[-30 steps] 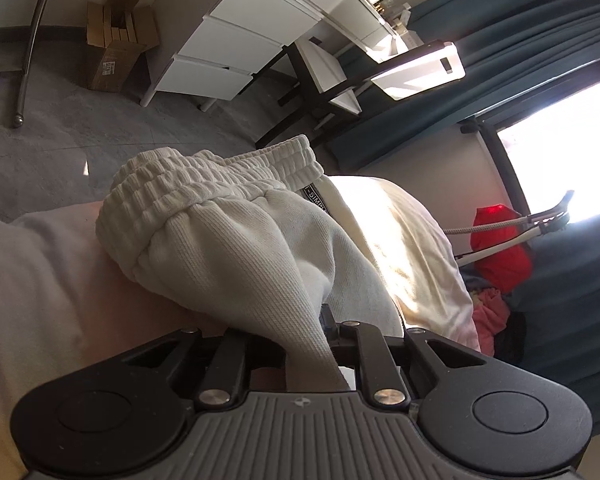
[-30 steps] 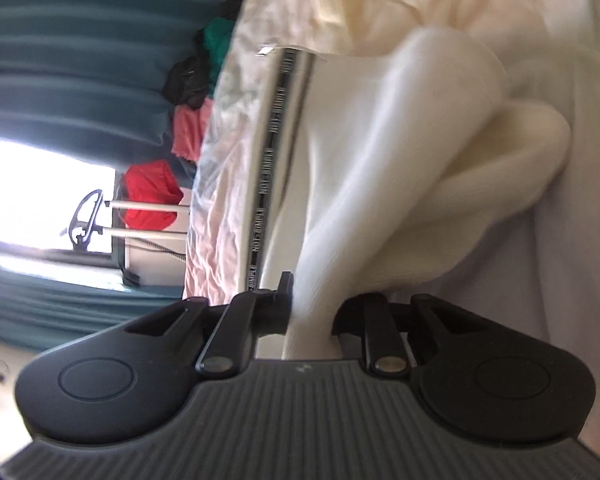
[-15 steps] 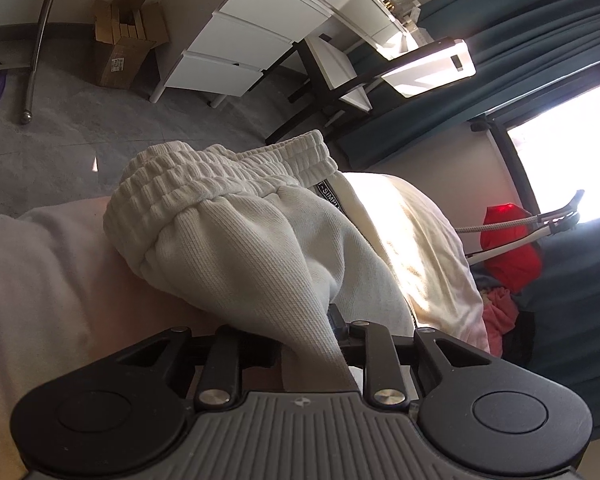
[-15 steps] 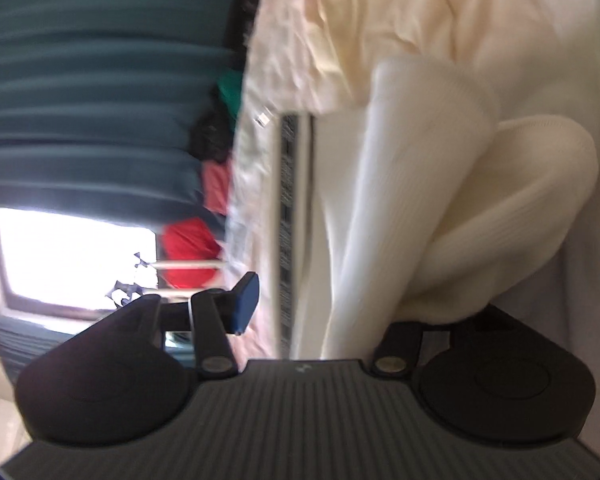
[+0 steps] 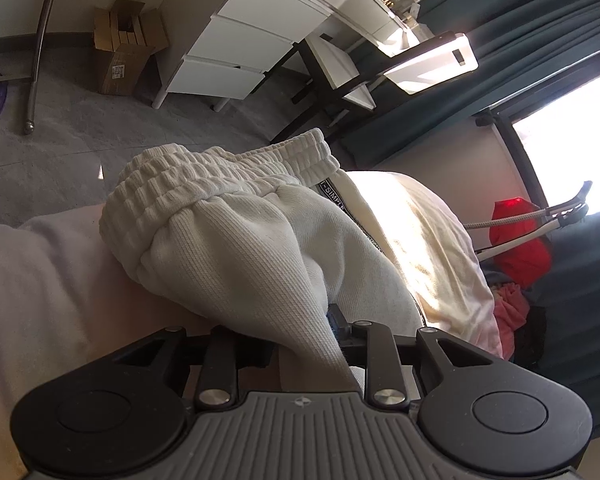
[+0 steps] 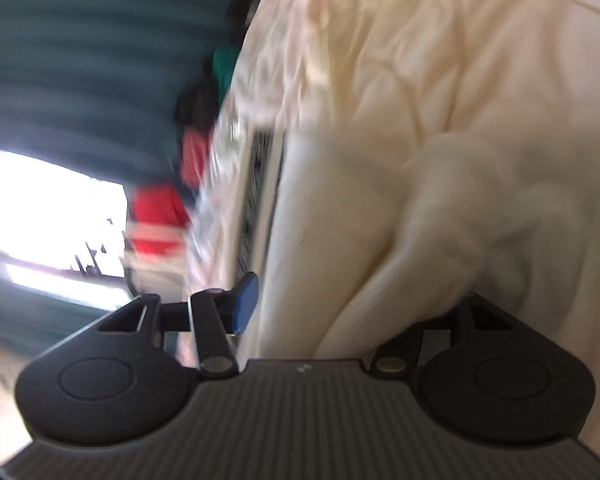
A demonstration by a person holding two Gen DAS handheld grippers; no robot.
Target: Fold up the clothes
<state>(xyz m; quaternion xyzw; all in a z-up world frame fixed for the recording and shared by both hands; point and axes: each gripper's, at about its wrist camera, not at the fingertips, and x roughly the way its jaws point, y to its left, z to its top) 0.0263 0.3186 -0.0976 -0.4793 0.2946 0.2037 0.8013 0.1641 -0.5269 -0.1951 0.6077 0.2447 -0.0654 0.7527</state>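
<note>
A pair of white ribbed sweatpants [image 5: 236,248] with an elastic waistband [image 5: 204,176] and a black lettered side stripe lies bunched on the bed. My left gripper [image 5: 324,332] is shut on a fold of the sweatpants. In the right wrist view my right gripper [image 6: 340,304] is open, its blue-padded left finger [image 6: 246,300] spread wide; the sweatpants [image 6: 400,220] lie loose between the fingers and hide the right finger. That view is motion-blurred.
The bed has a cream sheet [image 5: 428,232]. Beyond it are a white drawer unit [image 5: 252,40], a black chair [image 5: 332,76], a cardboard box [image 5: 124,56], teal curtains [image 5: 540,40], a bright window and red clothing [image 5: 520,240] at the bed's far side.
My right gripper has opened and let go of the sweatpants, then swung a little. My left gripper has kept its hold and has barely moved.
</note>
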